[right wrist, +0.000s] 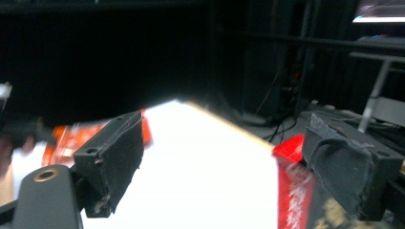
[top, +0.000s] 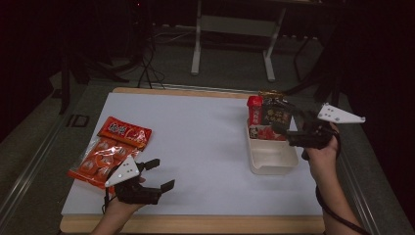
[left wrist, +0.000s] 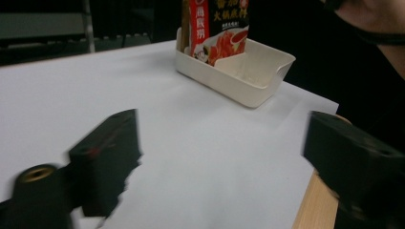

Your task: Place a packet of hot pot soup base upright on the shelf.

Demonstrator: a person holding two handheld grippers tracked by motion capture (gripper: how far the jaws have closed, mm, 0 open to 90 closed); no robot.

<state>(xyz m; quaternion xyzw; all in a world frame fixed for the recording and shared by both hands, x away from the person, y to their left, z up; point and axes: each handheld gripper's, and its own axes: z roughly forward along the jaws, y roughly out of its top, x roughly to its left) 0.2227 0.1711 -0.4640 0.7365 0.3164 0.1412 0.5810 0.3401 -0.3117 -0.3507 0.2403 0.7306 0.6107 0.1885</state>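
My right tool (top: pixel 289 128): jaws wide, holding nothing, beside the packets (top: pixel 268 115) upright in the white tray (top: pixel 271 159) at the surface's right edge. My left tool (top: pixel 162 174): jaws wide, holding nothing, near front-left corner, beside orange snack bag (top: pixel 108 149).

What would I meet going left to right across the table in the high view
Orange snack bag → left gripper → white tray holding upright packets → right gripper.
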